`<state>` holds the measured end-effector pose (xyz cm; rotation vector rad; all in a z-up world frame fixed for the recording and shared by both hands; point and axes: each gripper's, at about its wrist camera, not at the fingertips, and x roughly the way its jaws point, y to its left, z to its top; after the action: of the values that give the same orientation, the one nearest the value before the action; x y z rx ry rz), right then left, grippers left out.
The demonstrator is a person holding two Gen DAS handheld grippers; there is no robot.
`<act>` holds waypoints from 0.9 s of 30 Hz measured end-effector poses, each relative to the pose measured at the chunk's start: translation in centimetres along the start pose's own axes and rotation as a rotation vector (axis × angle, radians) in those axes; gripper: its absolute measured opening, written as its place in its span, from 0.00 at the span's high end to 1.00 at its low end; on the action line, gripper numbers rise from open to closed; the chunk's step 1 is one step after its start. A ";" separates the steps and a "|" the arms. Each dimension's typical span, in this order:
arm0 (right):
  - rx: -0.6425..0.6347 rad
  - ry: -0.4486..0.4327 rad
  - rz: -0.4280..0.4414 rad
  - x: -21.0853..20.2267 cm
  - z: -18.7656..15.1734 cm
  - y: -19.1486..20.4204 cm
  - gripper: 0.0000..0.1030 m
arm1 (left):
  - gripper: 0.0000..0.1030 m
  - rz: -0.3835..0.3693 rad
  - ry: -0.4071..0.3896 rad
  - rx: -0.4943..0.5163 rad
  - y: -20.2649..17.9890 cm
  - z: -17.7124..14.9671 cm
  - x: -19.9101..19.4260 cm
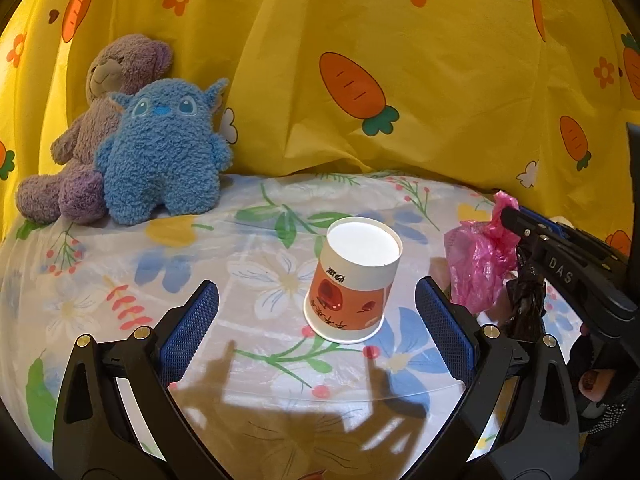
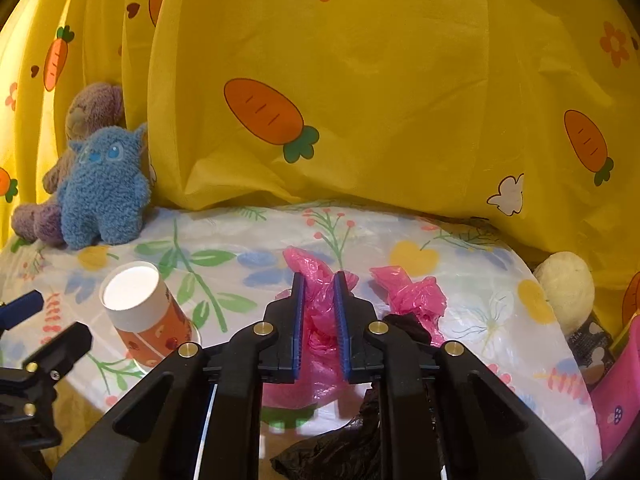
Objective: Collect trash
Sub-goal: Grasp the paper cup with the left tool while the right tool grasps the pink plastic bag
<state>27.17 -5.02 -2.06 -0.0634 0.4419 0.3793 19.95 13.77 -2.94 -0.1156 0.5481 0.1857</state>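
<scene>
An upside-down paper cup with an orange print stands on the flowered tablecloth. My left gripper is open, its blue pads on either side of the cup and a little short of it. My right gripper is shut on a crumpled pink plastic bag; it shows at the right in the left wrist view. A black plastic bag hangs under the right gripper. A second pink bag lies just right of it. The cup also shows in the right wrist view.
A blue plush toy and a purple teddy bear sit at the table's back left. A yellow carrot-print curtain hangs behind. A cream ball and a pink container are at the right edge.
</scene>
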 end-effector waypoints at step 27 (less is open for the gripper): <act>0.123 -0.172 0.123 -11.2 0.3 -3.9 0.85 | 0.48 -0.042 0.094 0.029 -2.1 0.5 5.3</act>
<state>19.40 -12.47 2.90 0.1159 0.2990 0.4737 25.04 12.51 -5.21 -0.1078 0.6414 0.1317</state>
